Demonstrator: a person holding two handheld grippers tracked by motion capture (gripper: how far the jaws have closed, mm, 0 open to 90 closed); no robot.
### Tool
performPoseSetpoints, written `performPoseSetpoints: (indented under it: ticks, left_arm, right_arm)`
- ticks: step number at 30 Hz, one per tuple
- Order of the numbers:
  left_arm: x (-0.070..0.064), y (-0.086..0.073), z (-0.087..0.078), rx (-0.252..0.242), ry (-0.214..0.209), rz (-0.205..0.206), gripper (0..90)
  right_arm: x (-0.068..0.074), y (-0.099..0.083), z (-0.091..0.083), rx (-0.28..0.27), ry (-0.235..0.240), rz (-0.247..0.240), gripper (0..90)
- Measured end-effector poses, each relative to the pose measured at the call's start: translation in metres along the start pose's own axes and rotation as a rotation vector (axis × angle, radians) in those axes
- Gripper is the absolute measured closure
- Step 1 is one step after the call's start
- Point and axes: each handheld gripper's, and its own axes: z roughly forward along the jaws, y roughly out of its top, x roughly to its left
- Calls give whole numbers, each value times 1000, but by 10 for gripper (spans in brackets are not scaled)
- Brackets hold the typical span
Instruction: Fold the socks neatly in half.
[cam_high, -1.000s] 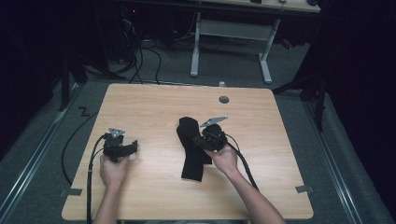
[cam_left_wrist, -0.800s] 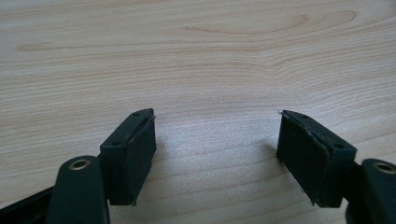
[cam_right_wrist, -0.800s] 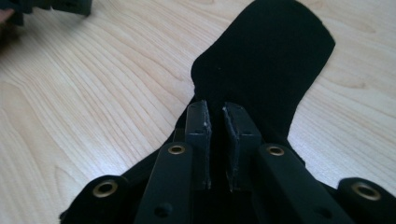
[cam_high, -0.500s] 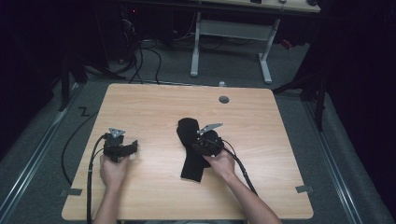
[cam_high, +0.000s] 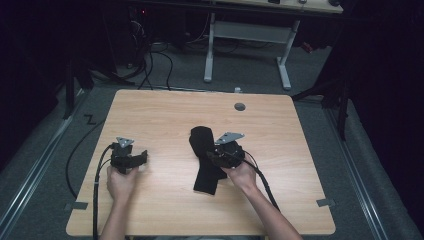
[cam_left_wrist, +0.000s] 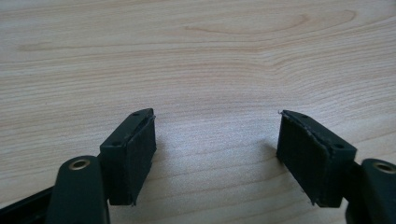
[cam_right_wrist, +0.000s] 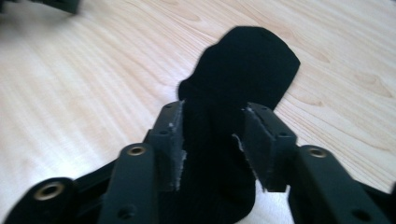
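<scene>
Black sock (cam_high: 206, 160): flat on the desk (cam_high: 165, 112), long axis running from a rounded end beyond the right tongs (cam_high: 214, 155) to a narrower end beside the right hand (cam_high: 242, 172). Seen whole from the high view, with a slight bend partway along. Seen closer from the right gripper view (cam_right_wrist: 238, 93): rounded end ahead of the jaws, body of the fabric passing between and under them.

Right tongs (cam_right_wrist: 212, 144), right gripper view: partly parted, one jaw on each side of a strip of sock, pads close to or brushing the fabric; actual pinch cannot be told. From the high view: set over the sock's middle, grey three-cornered plate (cam_high: 229, 136) on top, cable (cam_high: 262, 180) trailing back along the forearm; jaw spacing unreadable from there.

Left tongs (cam_high: 140, 157), high view: well apart from the sock, out to the left, held in the left hand (cam_high: 121, 180), with own grey plate (cam_high: 124, 141) and cable (cam_high: 97, 185). Left gripper view (cam_left_wrist: 215, 154): released, jaws spread wide, nothing but bare wood grain between and beyond them, pads low over the desk.

Farther out, high view: round grey grommet (cam_high: 240, 106) in the desk beyond the right tongs; white-legged table frame (cam_high: 247, 32) and loose floor cables (cam_high: 150, 60) past the far edge.
</scene>
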Motion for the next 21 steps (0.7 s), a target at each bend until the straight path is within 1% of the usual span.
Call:
performPoseSetpoints:
  ticks: [1, 2, 4, 5, 6, 7, 8, 9, 10, 11, 13, 15, 16, 17, 18, 19, 20, 21]
  left_arm:
    - [0, 0, 0, 0, 0, 0, 286]
    - [0, 0, 0, 0, 0, 0, 287]
    - [0, 0, 0, 0, 0, 0, 287]
    - [0, 0, 0, 0, 0, 0, 287]
    - [0, 0, 0, -1, 1, -1, 287]
    - [0, 0, 0, -1, 1, -1, 287]
    - [0, 0, 0, -1, 1, 0, 287]
    - [0, 0, 0, -1, 1, 0, 287]
    - [0, 0, 0, -1, 1, 0, 286]
    - [0, 0, 0, -1, 1, 0, 286]
    - [0, 0, 0, 0, 1, 0, 286]
    - [0, 0, 0, 0, 2, 0, 286]
    - [-1, 0, 0, 0, 3, 1, 286]
    - [-1, 0, 0, 0, 3, 1, 285]
    - [0, 0, 0, 0, 1, 1, 286]
    - [0, 0, 0, 0, 1, 1, 286]
    - [0, 0, 0, -1, 2, 1, 286]
    - [0, 0, 0, -1, 2, 1, 286]
  right_arm:
    - [0, 0, 0, 0, 0, 0, 602]
    - [4, -3, -6, 1, 18, -27, 631]
    - [9, -9, -8, 18, 44, -41, 646]
    - [9, -9, -8, 18, 44, -41, 646]
    - [13, -17, -7, 36, 59, -45, 649]
    - [13, -17, -7, 36, 59, -45, 649]
    - [16, -24, -4, 53, 75, -45, 648]
    - [16, -24, -4, 53, 75, -45, 648]
    - [18, -30, 1, 70, 86, -44, 653]
    - [18, -30, 1, 70, 86, -44, 653]
    - [21, -37, 8, 97, 98, -32, 654]
    - [21, -39, 11, 103, 103, -30, 654]
    - [21, -42, 16, 119, 105, -19, 671]
    - [21, -42, 16, 119, 105, -19, 671]
    - [19, -43, 18, 115, 120, -9, 726]
    - [19, -43, 18, 115, 120, -9, 726]
    - [20, -42, 18, 132, 106, -17, 805]
    - [20, -42, 18, 132, 106, -17, 805]
